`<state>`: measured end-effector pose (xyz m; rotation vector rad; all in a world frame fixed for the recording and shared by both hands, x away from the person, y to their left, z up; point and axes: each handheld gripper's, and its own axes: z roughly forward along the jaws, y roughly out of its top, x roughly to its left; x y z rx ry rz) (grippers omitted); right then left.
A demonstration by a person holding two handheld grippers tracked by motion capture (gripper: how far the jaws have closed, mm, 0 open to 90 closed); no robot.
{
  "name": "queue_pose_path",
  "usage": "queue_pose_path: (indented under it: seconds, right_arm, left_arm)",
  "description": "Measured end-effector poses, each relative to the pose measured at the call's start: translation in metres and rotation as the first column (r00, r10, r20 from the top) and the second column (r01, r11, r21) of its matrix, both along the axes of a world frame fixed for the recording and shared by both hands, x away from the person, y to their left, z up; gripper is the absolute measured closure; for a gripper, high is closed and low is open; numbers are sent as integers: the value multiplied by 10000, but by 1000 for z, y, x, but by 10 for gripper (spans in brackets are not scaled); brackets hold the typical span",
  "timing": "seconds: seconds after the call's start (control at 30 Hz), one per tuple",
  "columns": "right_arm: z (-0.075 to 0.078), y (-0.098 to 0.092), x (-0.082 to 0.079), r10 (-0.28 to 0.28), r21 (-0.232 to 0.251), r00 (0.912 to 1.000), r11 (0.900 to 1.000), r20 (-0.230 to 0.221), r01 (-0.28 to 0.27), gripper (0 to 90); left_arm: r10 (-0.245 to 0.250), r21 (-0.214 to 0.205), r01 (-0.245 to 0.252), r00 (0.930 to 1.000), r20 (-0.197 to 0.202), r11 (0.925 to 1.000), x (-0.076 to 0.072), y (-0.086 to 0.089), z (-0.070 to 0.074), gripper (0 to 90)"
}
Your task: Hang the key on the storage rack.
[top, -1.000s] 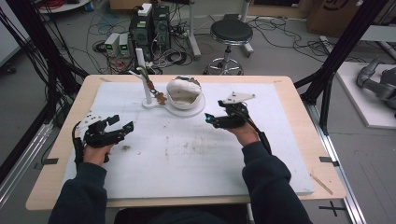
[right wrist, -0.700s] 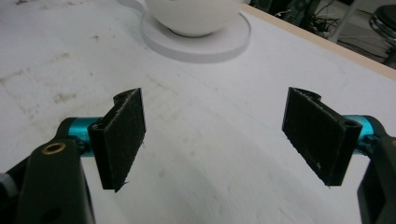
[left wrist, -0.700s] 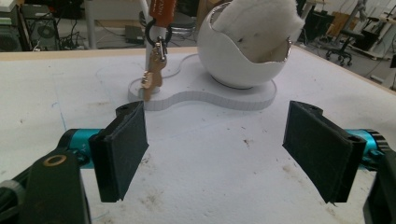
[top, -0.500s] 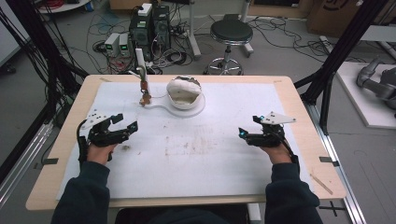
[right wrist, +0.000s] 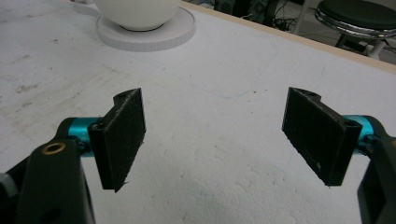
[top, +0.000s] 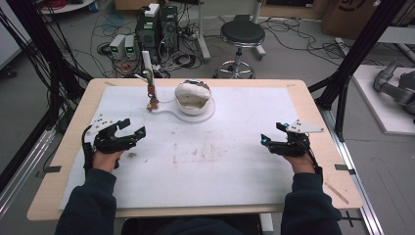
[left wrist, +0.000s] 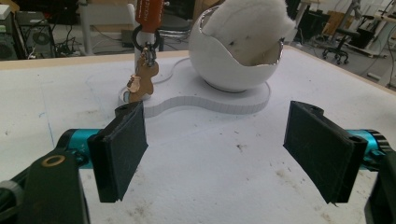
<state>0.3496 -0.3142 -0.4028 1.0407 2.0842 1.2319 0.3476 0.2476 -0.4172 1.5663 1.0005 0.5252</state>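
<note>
On the table [top: 313, 105], covered by a stained white sheet [top: 235, 161], the left gripper [top: 128, 135] rests near the left edge with its jaws spread wide and nothing between them. The right gripper [top: 270, 142] sits well apart near the right edge, its jaws also spread and empty. At the far middle, a white broken-egg-shaped bowl [top: 194, 97] stands on a white foam base [top: 169, 108]; just beside it, a gingerbread-man keychain [left wrist: 142, 81] hangs from a small stand [top: 147, 63].

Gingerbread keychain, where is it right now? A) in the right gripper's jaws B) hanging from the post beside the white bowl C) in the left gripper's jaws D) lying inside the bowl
B: the gingerbread keychain hangs by its ring from the post, beside the white bowl; both grippers are open and empty.
</note>
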Motion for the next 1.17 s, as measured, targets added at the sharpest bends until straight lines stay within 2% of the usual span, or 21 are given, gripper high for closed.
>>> queue_pose_path:
  seconds: [0.6,1.17]
  right_arm:
    - [-2,-1,2,-255,-182,9996,9995,-158,252,217]
    - [-3,-3,4,-311,-114,9991,9995,-294,308,217]
  left_arm:
    - [-105,50,106,9999,-98,9999,-2,0,1,210]
    - [-65,40,66,9997,-254,10000,1,-1,-2,210]
